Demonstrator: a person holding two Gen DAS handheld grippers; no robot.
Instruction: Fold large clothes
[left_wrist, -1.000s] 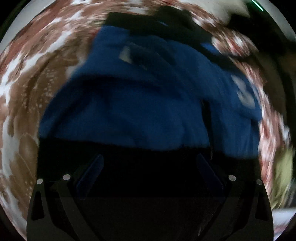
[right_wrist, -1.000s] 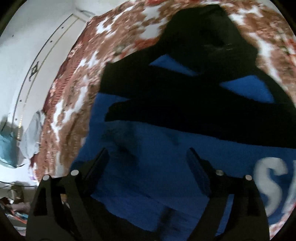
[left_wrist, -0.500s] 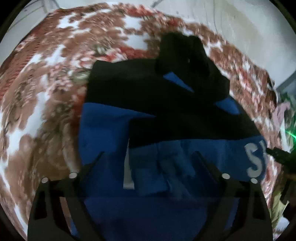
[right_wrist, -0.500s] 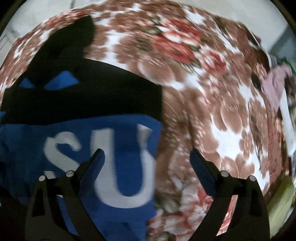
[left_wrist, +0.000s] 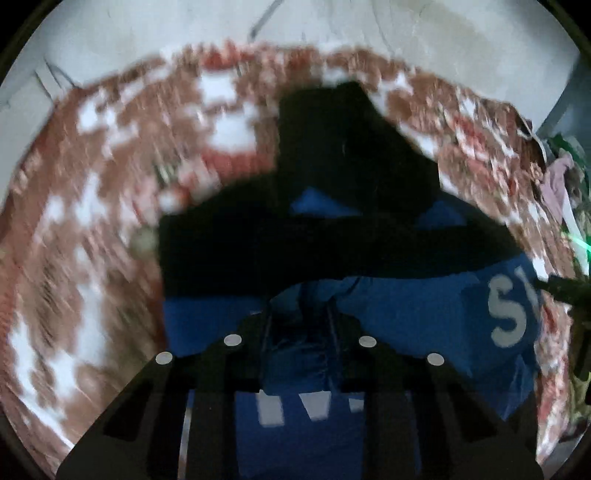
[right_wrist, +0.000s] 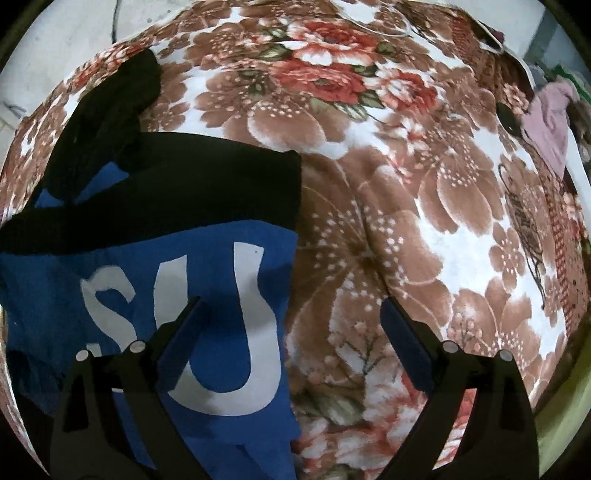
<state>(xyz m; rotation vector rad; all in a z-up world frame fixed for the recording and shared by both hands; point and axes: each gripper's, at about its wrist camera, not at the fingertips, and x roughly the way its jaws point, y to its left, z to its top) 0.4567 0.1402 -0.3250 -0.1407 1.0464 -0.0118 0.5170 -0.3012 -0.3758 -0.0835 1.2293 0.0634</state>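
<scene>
Since half a second ago our left gripper has just been closing, its fingers drawn in from a wide spread to a narrow gap with a bunched fold of the blue fabric between them; the pads press on that fold, low in the centre of the left wrist view. In the same span the bedspread around it has smeared into blur in that view, while the right wrist view has sharpened and barely shifted.

We see the blue and black sweatshirt lying on the floral blanket, filling the middle and lower part of the left view. Its black band runs across the centre of the frame, and a black part, the hood as far as we can tell, rises toward the upper centre. White letters show at the right edge and again along the bottom, under the gripper.

In the right wrist view the sweatshirt takes up the left half, with big white letters "SU" at lower left and the black band above them. The blanket fills the right half. Our right gripper is spread wide and pinches nothing: its left finger hangs over the letter U, and its right finger over bare blanket. A pale pink cloth lies at the upper right edge.
</scene>
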